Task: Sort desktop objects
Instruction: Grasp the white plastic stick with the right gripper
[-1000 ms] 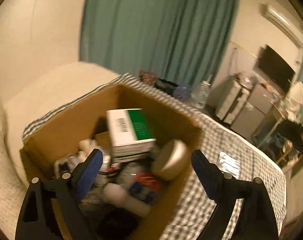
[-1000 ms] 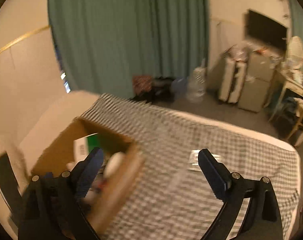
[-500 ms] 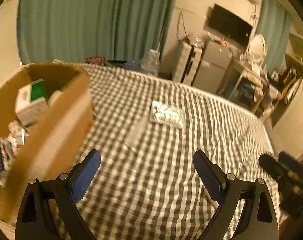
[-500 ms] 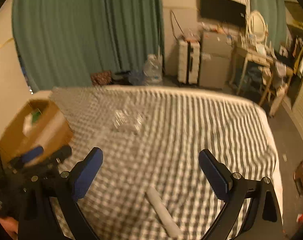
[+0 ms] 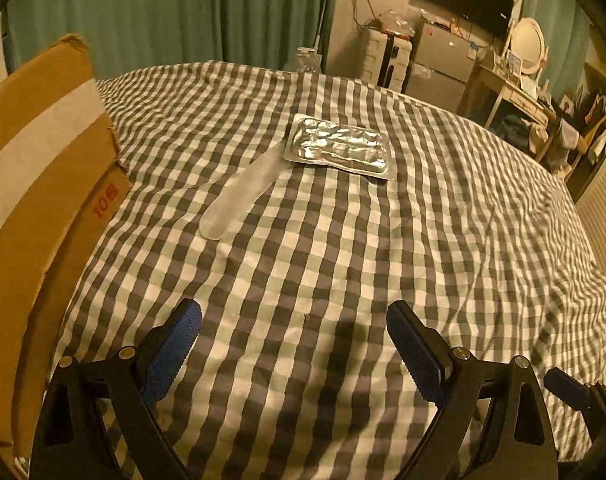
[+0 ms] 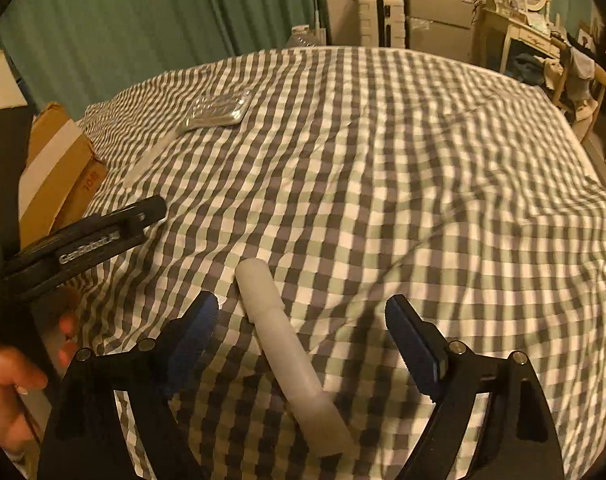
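We see the left gripper (image 5: 294, 334) at the bottom of the left wrist view with its blue-padded fingers (image 5: 173, 350) spread wide and nothing between them, only the checked cloth (image 5: 343, 248) that covers the whole surface. In the upper middle of that frame a silver blister pack (image 5: 340, 146) lies flat on the cloth. A pale, translucent flat strip (image 5: 243, 196) runs from the pack's lower left corner down toward the left, and its upper end appears to touch or slip under the pack; we cannot tell which. Along the left edge stands a cardboard box (image 5: 43, 184) with a white band of tape and red printing on its side.

In the right wrist view, the right gripper (image 6: 302, 326) at the bottom of the frame is likewise spread wide and holds nothing. A white tube (image 6: 287, 354) lies on the cloth between its fingers (image 6: 193, 332), closer to the left one and touching neither, angled from the middle of the frame down toward the bottom right. At the left edge we see the other gripper from the side, gripped by a hand (image 6: 11, 380) in the lower left corner. The blister pack (image 6: 219, 112) sits in the upper left, well apart from the tube, with the box (image 6: 59, 172) further left.
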The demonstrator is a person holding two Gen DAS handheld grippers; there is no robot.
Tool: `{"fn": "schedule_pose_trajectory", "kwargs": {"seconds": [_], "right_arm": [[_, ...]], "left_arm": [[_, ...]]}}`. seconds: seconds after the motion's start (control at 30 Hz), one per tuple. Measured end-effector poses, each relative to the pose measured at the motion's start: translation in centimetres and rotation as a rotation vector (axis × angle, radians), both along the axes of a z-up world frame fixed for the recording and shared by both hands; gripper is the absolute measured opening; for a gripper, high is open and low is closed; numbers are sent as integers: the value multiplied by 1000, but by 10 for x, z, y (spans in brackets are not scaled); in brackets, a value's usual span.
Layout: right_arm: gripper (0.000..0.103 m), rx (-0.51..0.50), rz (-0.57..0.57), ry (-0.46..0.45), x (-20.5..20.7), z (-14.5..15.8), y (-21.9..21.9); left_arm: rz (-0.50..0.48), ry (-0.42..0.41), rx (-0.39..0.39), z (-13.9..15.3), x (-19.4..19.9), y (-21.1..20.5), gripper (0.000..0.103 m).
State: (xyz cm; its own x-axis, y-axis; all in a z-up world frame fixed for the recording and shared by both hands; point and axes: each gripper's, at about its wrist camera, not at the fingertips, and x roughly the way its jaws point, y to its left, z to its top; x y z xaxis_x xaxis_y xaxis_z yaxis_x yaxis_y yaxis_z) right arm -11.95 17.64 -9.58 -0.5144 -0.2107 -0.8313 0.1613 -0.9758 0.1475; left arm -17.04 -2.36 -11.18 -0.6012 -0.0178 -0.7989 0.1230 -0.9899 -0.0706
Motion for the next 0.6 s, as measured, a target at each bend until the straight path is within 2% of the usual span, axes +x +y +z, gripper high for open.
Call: {"fn": "schedule_pose_trajectory", "kwargs": {"seconds": [0.03,0.2,0.23,0.27,0.4,0.43,0.53,0.6], "right_arm": [[80,4,9,-1,-1,-1,-3],[80,21,36,-19,-3,-12,-12],[76,22,42,-22,-5,-14,-11],[66,29,44,-26,-5,-16,-11],[48,92,58,-40,-6,-21,-10],[41,98,57,-41,-6,-21,-10],[17,50,39,-28,-4,-16,-1],[13,20,35,-13,-2,-8,4]], "left_arm": [[-4,-2,4,-1,-2,0,96],[16,-13,13,-7,-10,-7,96],[19,-16,21,-10,-10,-9,96],[23,-18,29,-11,-11,-11,96],[31,-10,40,-10,-5,-19,96],[30,-4,34,-8,-3,-19,96],[35,1,25,-7,-1,-24,96],[35,5,19,-6,-1,-27,96]]}}
